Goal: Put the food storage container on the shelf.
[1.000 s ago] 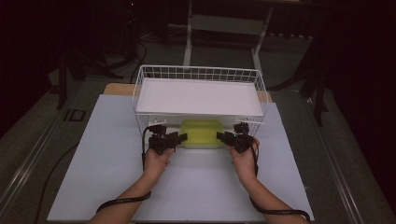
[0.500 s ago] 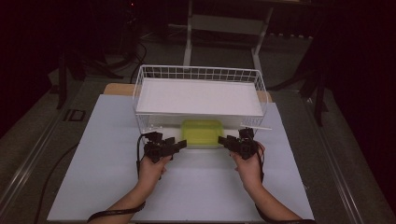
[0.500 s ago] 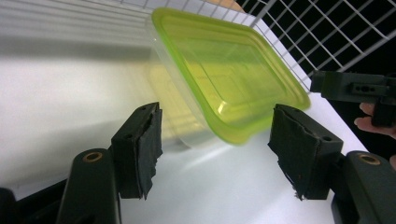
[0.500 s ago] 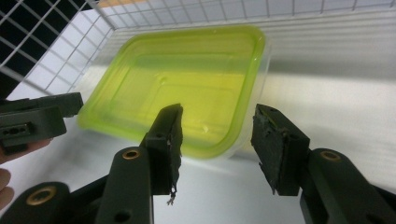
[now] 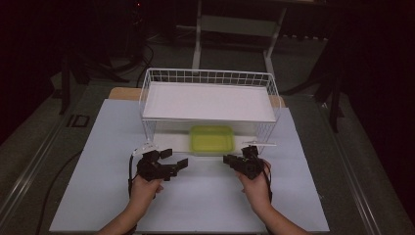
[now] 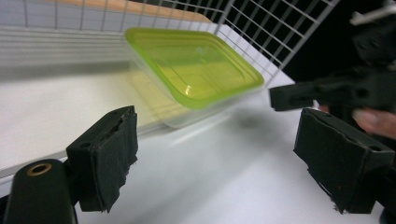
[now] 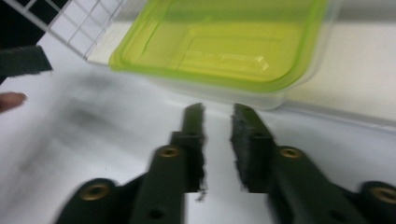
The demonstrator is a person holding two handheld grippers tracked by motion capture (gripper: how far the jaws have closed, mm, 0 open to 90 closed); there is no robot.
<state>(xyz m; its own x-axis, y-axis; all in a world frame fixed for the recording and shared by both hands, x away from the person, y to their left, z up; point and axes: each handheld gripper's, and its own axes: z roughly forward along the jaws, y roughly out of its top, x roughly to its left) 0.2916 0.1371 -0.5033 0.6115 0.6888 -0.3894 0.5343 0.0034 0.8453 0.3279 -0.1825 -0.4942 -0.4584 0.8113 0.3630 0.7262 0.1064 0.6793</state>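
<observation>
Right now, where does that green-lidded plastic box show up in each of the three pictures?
High view: green-lidded plastic box at centre, under the white wire basket's front edge.
Left gripper view: upper middle, past the open claw.
Right gripper view: top, just beyond the claw tips.
Shared landmark: the basket's wire mesh.

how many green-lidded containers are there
1. The container sits under the wire basket, at its open front edge, between the left gripper and right gripper. Others could be hidden behind the basket's white liner.
</observation>
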